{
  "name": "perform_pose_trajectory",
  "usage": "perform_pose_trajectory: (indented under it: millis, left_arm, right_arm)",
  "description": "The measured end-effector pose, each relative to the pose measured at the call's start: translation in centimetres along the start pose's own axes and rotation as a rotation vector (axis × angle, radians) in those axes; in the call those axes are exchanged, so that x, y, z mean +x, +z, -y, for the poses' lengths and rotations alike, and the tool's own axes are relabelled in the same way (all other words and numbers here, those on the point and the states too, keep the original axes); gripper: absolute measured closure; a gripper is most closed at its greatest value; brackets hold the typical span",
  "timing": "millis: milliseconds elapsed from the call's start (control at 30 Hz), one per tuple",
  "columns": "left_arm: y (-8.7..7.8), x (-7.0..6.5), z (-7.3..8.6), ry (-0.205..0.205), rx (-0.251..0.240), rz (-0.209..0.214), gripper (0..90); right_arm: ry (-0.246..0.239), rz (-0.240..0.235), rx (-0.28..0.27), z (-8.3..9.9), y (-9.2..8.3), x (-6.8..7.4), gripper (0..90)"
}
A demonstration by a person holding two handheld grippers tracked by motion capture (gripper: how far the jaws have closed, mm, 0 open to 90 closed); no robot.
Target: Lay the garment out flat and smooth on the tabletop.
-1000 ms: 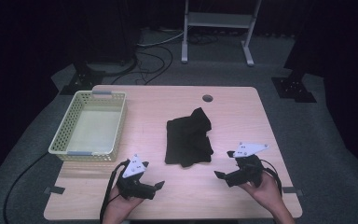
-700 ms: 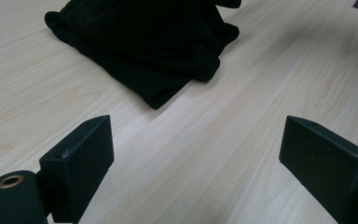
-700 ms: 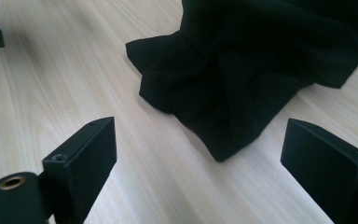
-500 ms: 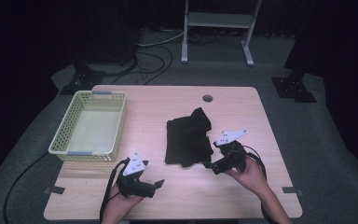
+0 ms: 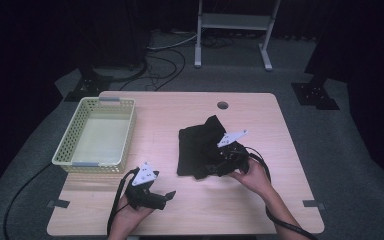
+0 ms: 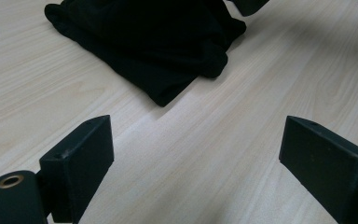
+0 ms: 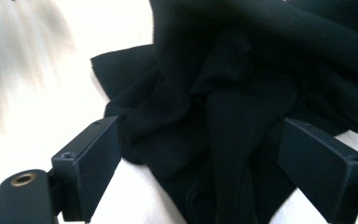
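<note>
Black fabric, a crumpled cloth (image 5: 200, 147), lies just right of centre in the high view, on the pale wood table (image 5: 180, 105). Right gripper (image 5: 214, 167) is at the cloth's lower right edge, jaws wide apart and straddling the folds; in the right gripper view the cloth (image 7: 242, 102) takes up the centre and right, with bunched ridges running down between the two jaws, and the pads do not press on it. The jaws have just been closing a little, cloth between them, no grip yet.

Step in hand looks like a pick-up of the cloth. To do it well: sink the jaws low so they catch a thick ridge rather than one thin layer, close fully before lifting, and lift slowly since loose folds will likely drape and drag.

Left gripper (image 5: 166, 196) sits at lower left of the high view on bare table, jaws open and empty, well apart from the cloth; in the left gripper view the cloth (image 6: 158, 42) is at the top of the frame.

Cloth look: matte, soft, fine-knit, unevenly folded with a pointed corner toward the top. A yellow mesh basket (image 5: 70, 140) stands at left, empty.
</note>
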State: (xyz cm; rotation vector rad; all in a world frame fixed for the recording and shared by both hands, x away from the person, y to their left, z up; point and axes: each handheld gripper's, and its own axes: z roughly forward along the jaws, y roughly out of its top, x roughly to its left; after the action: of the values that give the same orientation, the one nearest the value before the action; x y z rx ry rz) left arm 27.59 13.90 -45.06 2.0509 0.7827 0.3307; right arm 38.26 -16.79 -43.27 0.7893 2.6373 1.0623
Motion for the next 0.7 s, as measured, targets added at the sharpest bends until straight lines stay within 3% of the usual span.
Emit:
perform_pose_trajectory:
  millis: [233,467,700]
  left_arm:
    - [0.1,0.4,0.1,-0.006,0.006,-0.002,9.1]
    - [0.2,0.5,-0.1,-0.006,0.008,0.0,9.2]
    - [0.3,0.2,-0.3,0.007,0.015,0.003,9.1]
  right_arm:
    - [0.008,-0.005,0.021,-0.4,1.8,-0.6,17.4]
    - [0.006,0.025,0.031,-0.6,2.8,-0.9,28.5]
    - [-0.002,0.074,0.042,-0.2,3.6,-0.8,50.9]
